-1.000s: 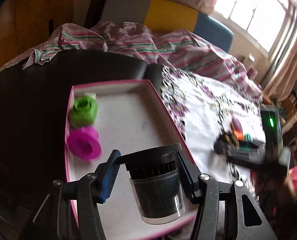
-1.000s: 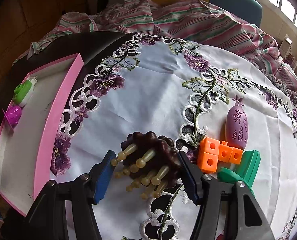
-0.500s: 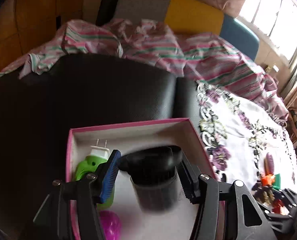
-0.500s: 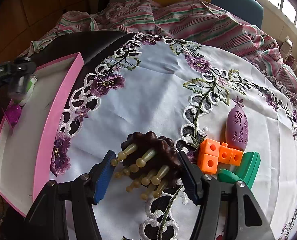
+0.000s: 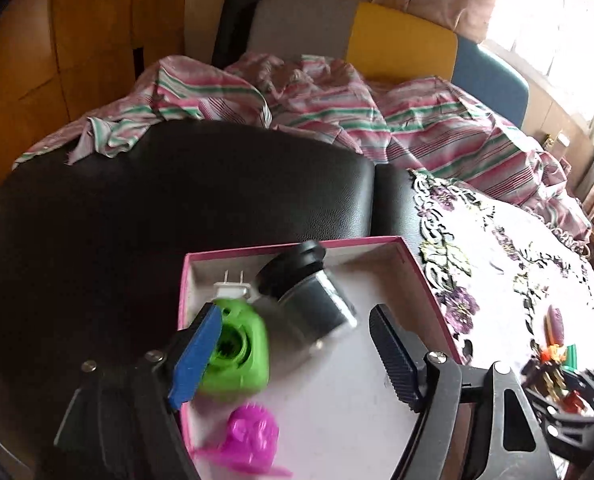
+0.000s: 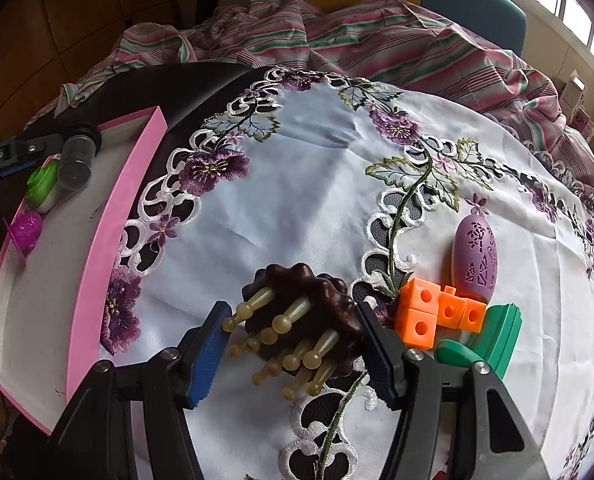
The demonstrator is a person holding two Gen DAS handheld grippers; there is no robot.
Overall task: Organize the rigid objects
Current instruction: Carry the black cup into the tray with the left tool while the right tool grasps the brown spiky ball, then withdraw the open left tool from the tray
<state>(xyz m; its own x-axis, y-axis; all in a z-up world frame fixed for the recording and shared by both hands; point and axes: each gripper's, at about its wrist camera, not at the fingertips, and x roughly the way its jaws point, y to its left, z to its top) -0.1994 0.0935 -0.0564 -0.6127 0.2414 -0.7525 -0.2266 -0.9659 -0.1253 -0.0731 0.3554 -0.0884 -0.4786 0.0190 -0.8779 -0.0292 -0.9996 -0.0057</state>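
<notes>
A: Fingers of the left gripper (image 5: 297, 354) stand apart; the jaws have just been opening, and the jar (image 5: 305, 292) is free of them. It is tilted and blurred inside the pink tray (image 5: 425, 280), at the far end, just beside the green plug (image 5: 237, 350). The magenta toy (image 5: 253, 444) lies nearer in the same tray.

B: So the jar may tip or roll?

A: I think yes. It is not upright, and it could knock the plug or roll along the tray floor.

B: And the right wrist view?

A: The right gripper (image 6: 293, 354) has its pads around the brown massager (image 6: 305, 312) on the white cloth (image 6: 317, 184). The right pad touches its body; the left pad meets only the pegs. I judge it gripped, but not firmly.

B: What risk there?

A: The pegs are round, so it could twist or slip when lifted. The orange blocks (image 6: 437, 312) lie just beside the right finger, with the purple egg (image 6: 475, 256) and a green piece (image 6: 493, 340) close by, and a careless lift could push them.
</notes>
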